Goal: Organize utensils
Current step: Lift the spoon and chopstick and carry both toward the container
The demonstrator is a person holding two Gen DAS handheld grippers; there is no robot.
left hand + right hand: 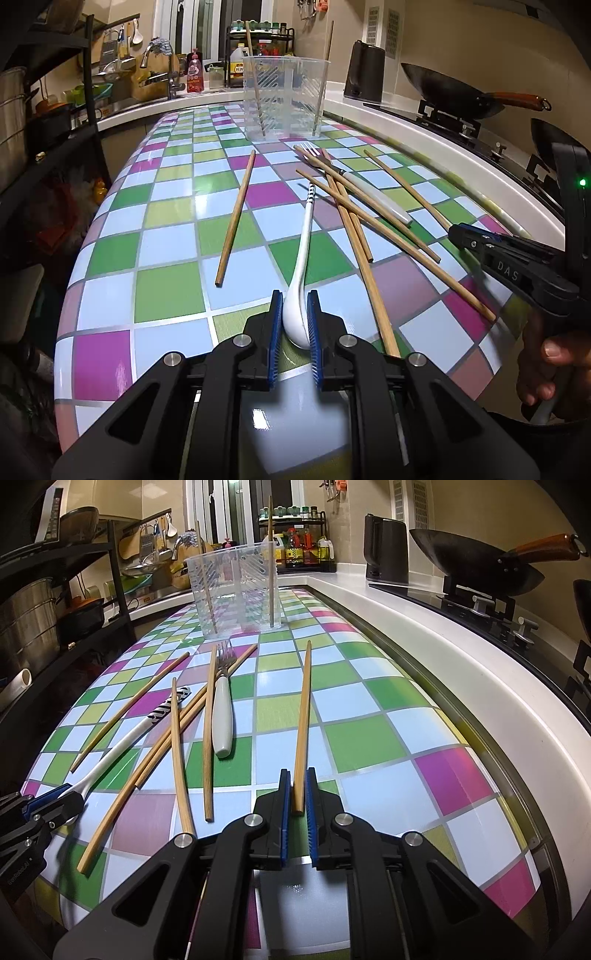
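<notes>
My left gripper (295, 301) is shut on the bowl end of a white spoon (301, 266) with a black-striped handle tip; the spoon also shows in the right wrist view (122, 744). My right gripper (298, 779) is shut on the near end of a wooden chopstick (303, 716) lying on the checkered table. Several loose chopsticks (347, 210) and a white-handled fork (222, 716) lie crossed in a pile. A clear plastic holder (285, 98) at the far end holds two upright chopsticks.
The colourful checkered tabletop (173, 291) meets a white counter (461, 657) on the right with a stove and a wok (476, 559). A black kettle (386, 550) stands behind. A dark shelf rack (48, 122) stands on the left.
</notes>
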